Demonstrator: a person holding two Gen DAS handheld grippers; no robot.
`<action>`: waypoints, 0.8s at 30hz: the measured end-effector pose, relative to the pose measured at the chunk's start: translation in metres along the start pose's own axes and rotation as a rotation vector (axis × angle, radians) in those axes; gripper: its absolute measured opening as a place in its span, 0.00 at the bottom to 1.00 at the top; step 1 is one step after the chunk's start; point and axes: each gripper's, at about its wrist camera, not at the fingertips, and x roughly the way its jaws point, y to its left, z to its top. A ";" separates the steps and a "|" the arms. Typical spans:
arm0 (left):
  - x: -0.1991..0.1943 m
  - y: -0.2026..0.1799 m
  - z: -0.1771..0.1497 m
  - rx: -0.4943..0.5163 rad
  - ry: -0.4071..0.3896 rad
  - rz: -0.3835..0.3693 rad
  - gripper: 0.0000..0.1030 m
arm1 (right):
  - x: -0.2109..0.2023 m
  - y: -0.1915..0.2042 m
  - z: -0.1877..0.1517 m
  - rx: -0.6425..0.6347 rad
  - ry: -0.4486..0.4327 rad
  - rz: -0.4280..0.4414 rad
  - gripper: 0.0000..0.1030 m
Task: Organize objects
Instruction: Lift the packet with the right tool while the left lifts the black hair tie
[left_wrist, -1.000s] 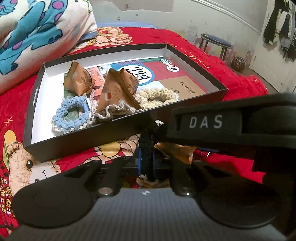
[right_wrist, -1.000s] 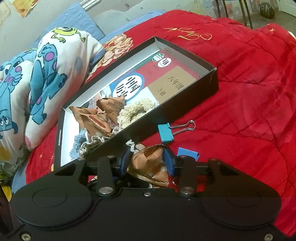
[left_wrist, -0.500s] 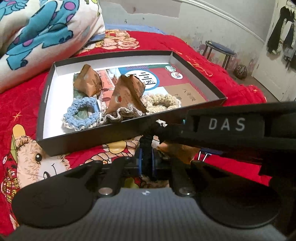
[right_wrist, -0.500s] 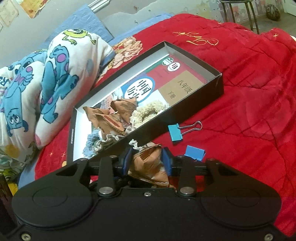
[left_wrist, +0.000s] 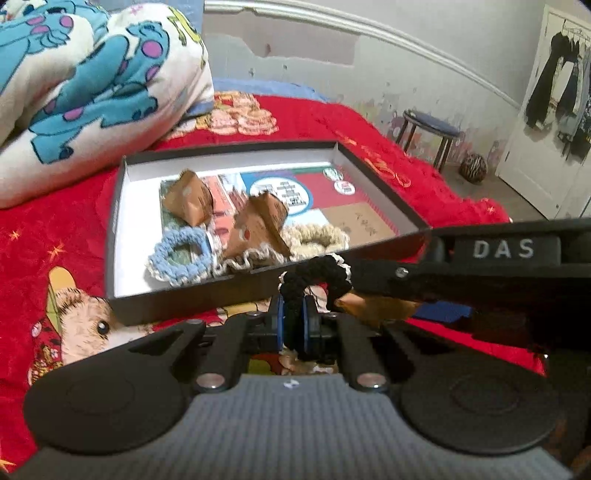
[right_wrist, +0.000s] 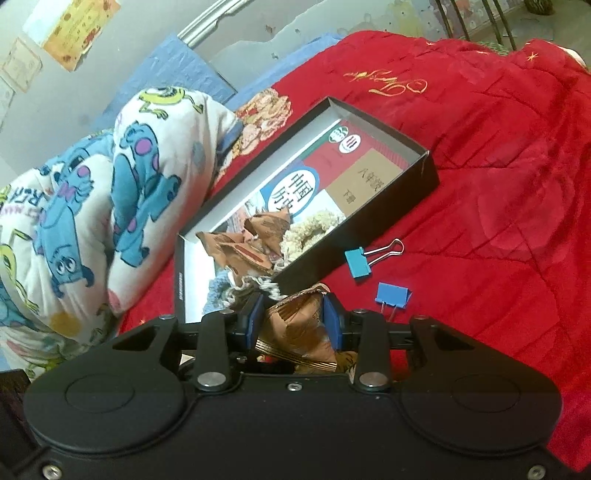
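Pinching one black crocheted scrunchie (left_wrist: 314, 277) between its two blue pads, my left gripper (left_wrist: 291, 325) hangs just short of the near wall of the black box (left_wrist: 177, 299), which sits on the red bedspread (left_wrist: 51, 229). Counting from left to right inside that box, I see one brown pyramid packet (left_wrist: 190, 197) near the left end, one blue scrunchie (left_wrist: 181, 254) in front of it, a second brown packet (left_wrist: 258, 225) standing on a grey-white scrunchie (left_wrist: 240, 264), and one cream scrunchie (left_wrist: 317, 238) beside that; all lie on a single printed book cover (left_wrist: 332, 199) at the bottom. That makes two packets and three scrunchies inside. To the right, my right gripper (right_wrist: 293, 323) is closed on a third brown packet (right_wrist: 299, 328), squeezed between its blue pads and held just outside the box's near corner; the black scrunchie's loop touches this claw's side in the left view. Further right on the bedspread lie two blue binder clips: one (right_wrist: 356, 262) with silver handles just beside the box wall, the other (right_wrist: 391, 295) a little nearer to me. A cartoon-print quilt (right_wrist: 92, 206) is heaped at the far left.
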 end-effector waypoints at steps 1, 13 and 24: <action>-0.002 0.001 0.001 -0.002 -0.007 0.001 0.12 | -0.002 -0.001 0.001 0.004 -0.004 0.004 0.33; -0.025 0.009 0.019 -0.044 -0.095 -0.001 0.12 | -0.039 0.008 0.024 -0.007 -0.097 0.073 0.33; -0.050 0.002 0.050 -0.018 -0.231 0.012 0.12 | -0.072 0.030 0.071 -0.092 -0.229 0.089 0.33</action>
